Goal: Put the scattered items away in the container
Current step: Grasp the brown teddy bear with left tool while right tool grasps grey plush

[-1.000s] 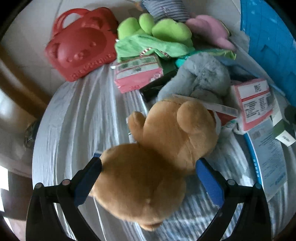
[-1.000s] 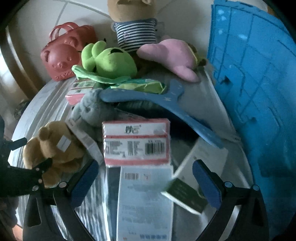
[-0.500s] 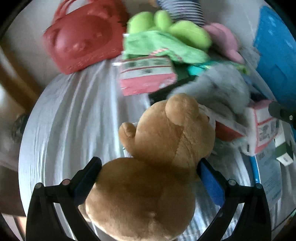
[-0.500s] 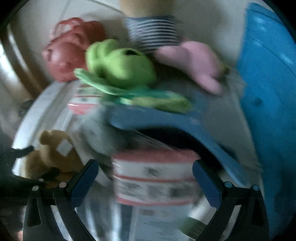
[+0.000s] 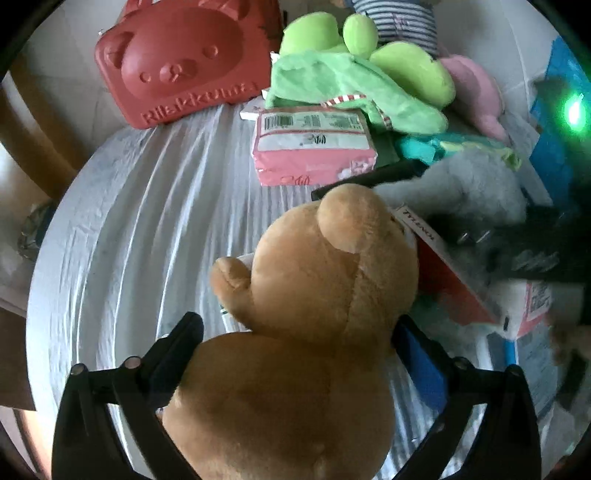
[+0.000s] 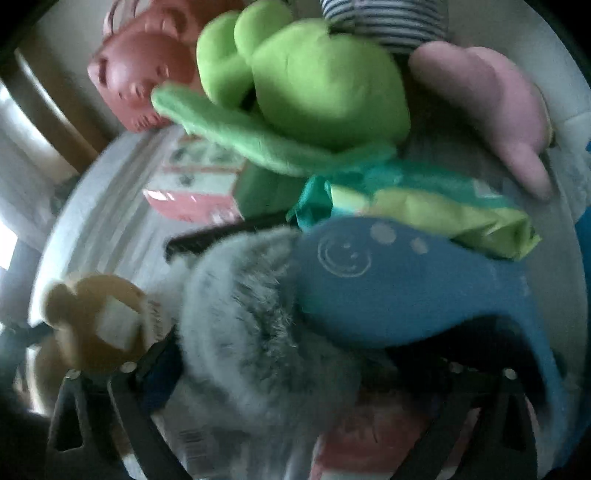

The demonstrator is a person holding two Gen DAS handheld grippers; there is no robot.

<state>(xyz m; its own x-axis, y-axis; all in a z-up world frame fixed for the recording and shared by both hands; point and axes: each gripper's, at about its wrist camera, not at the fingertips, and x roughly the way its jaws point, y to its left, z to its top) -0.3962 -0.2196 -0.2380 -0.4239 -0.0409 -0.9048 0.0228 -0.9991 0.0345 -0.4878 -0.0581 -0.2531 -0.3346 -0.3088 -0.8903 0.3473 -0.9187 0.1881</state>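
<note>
A brown teddy bear [image 5: 295, 350] lies on the white striped cloth, between the fingers of my left gripper [image 5: 295, 354], whose blue pads touch its sides; the jaws stand wide. In the right wrist view the bear [image 6: 92, 325] is at lower left. My right gripper [image 6: 295, 373] is low over a grey plush toy [image 6: 258, 332] and a blue hanger [image 6: 406, 295]; its fingers stand wide on either side, mostly hidden, the view blurred. The blue container [image 5: 554, 140] is at the right edge.
A red bear-shaped bag [image 5: 177, 62], a green frog plush [image 5: 369, 62], a pink plush [image 5: 476, 96], a striped doll [image 5: 399, 18] and a pink tissue pack [image 5: 314, 144] lie at the back. More packs [image 5: 532, 306] lie at right. The round table edge [image 5: 40, 295] curves at left.
My left gripper moved forward around the bear. My right gripper moved forward and down, from over the tissue pack to over the grey plush and blue hanger.
</note>
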